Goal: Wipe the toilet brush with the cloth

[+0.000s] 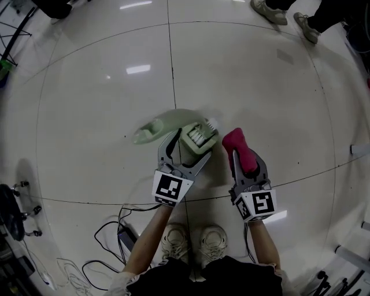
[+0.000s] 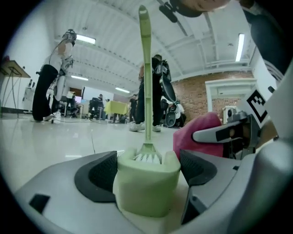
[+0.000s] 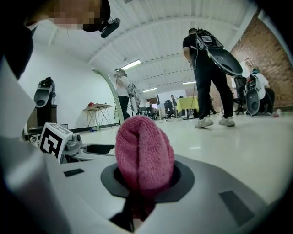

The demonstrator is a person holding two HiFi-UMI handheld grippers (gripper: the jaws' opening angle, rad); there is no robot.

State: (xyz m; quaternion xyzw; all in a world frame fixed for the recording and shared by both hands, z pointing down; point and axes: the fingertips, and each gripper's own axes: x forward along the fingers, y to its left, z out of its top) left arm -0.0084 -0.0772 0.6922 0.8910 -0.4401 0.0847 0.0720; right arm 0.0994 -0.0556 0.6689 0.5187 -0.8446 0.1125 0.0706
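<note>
A pale green toilet brush stands in its matching holder (image 1: 196, 141), white bristles (image 1: 199, 134) showing at the rim. My left gripper (image 1: 193, 144) is shut on the holder (image 2: 146, 183), one pad on each side. The thin green handle (image 2: 145, 68) rises straight out of the bristles (image 2: 147, 158). Just to the right, my right gripper (image 1: 244, 157) is shut on a folded pink cloth (image 1: 240, 145). The cloth (image 3: 144, 153) bulges out between the jaws of the right gripper (image 3: 144, 176), close beside the holder but apart from it. From the left gripper view the cloth (image 2: 198, 137) is at the right.
The glossy tiled floor (image 1: 243, 75) spreads all round. Black cables (image 1: 113, 234) and a small box lie at the lower left, near my own shoes (image 1: 196, 243). Another person's feet (image 1: 283, 14) are at the top right. People and a table (image 3: 98, 109) stand farther off.
</note>
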